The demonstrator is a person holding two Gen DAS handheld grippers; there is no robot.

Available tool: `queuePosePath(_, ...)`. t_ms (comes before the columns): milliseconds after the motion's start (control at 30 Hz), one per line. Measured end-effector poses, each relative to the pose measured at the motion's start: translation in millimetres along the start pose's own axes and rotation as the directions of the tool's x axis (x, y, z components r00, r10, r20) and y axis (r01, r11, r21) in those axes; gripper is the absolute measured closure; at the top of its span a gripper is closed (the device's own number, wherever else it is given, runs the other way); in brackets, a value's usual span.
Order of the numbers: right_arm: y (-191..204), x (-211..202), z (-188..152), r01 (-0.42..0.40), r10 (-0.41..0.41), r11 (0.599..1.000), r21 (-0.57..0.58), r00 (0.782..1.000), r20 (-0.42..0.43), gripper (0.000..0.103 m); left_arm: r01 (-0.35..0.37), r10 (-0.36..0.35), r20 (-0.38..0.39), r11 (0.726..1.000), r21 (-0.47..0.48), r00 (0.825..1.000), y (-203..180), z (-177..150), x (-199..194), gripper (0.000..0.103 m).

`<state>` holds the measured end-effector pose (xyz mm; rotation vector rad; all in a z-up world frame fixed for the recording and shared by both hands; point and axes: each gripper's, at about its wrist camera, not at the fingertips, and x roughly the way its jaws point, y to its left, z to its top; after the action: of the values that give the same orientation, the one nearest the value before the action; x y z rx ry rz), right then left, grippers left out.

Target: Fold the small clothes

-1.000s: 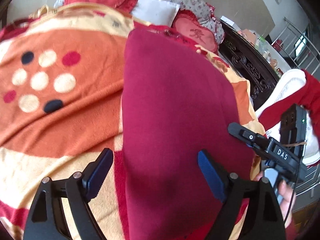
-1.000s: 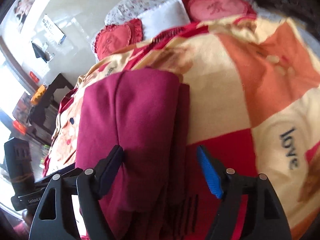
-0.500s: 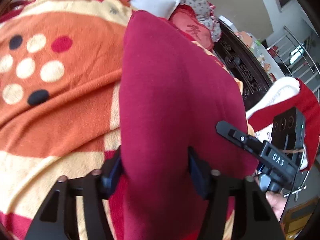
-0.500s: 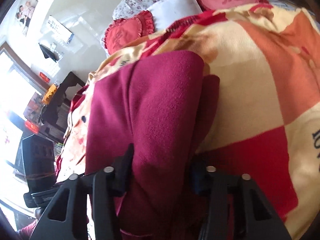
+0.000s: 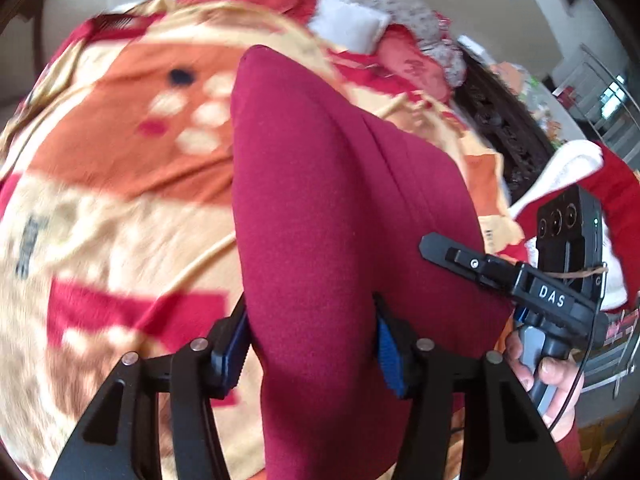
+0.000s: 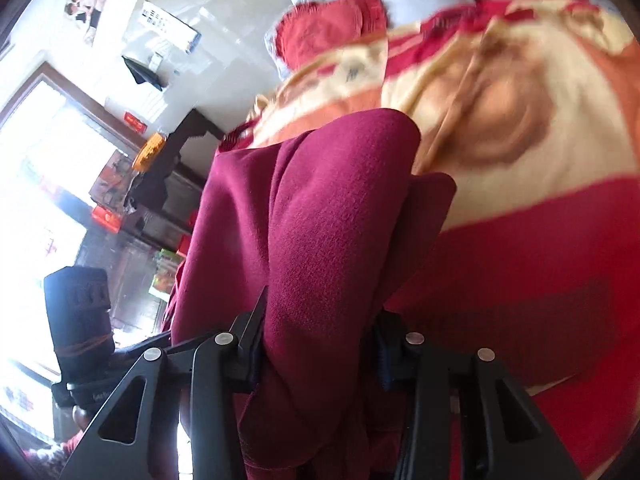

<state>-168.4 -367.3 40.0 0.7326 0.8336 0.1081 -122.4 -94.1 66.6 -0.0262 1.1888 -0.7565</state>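
A dark red garment (image 5: 320, 208) (image 6: 312, 232) is raised off the orange, cream and red blanket (image 5: 120, 208) (image 6: 540, 240), bulging between both tools. My left gripper (image 5: 312, 344) is shut on its near edge, blue pads pressing the cloth from both sides. My right gripper (image 6: 320, 340) is shut on the same garment's near edge too, with folds bunched between its fingers. In the left wrist view the right gripper's body (image 5: 540, 292) and the hand holding it show at right. In the right wrist view the other tool (image 6: 80, 312) appears at lower left.
Red heart-shaped cushions (image 6: 332, 32) and a white pillow (image 5: 348, 20) lie at the head of the bed. Dark carved furniture (image 5: 504, 120) stands beside the bed, with a red and white garment (image 5: 580, 168) draped near it. A bright window (image 6: 40, 140) is at left.
Both grippers went from open around the garment's near edge to shut on it, then lifted and carried it across the blanket, so the cloth now stands up in a hump.
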Motion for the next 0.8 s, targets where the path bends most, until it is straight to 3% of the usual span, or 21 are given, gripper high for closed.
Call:
queuePosePath(67,-1,18,-8,0.028,-0.027,1.0,0.011,0.998,-0.053,0.077,-0.026,0.024,-0.047,0.999,-0.042,0.999,16,-8,12,0.037)
queuePosePath(167,-8,30,-19,0.084,-0.08,0.996,0.035,0.991,-0.109,0.071,-0.048,0.046,-0.034,0.997,-0.063,0.998,26,-12,12,0.024)
queuePosePath(233,-7,14,-20,0.081,-0.077,0.996,0.042,0.993,-0.09,0.071,-0.068,0.068,-0.003,0.995,-0.074,0.998,29,-12,2,0.021)
queuePosePath(367,20,-31,-18,0.167,-0.167,0.984,-0.069,0.986,0.001,0.072,-0.168,0.17,0.085,0.985,-0.035,0.982,26,-5,-15,0.019)
queuePosePath(467,47,-36,-18,0.153,-0.153,0.975,-0.162,0.988,0.013,0.083,-0.213,0.214,0.116,0.977,-0.022,0.97,18,2,-10,0.019)
queuePosePath(533,67,-29,-26,0.183,-0.185,0.951,-0.249,0.983,0.015,0.083,-0.243,0.243,0.127,0.97,-0.011,0.962,14,6,-1,0.019)
queuePosePath(633,72,-7,-38,0.252,-0.265,0.916,-0.311,0.964,0.002,0.083,-0.266,0.263,0.109,0.964,0.009,0.959,10,13,18,0.019)
queuePosePath(700,63,11,-42,0.319,-0.34,0.897,-0.307,0.94,-0.015,0.083,-0.26,0.258,0.104,0.966,0.004,0.96,12,14,26,0.015)
queuePosePath(800,41,31,-43,0.355,-0.38,0.898,-0.26,0.924,-0.051,0.083,-0.264,0.262,0.111,0.965,0.0,0.959,13,12,33,0.011)
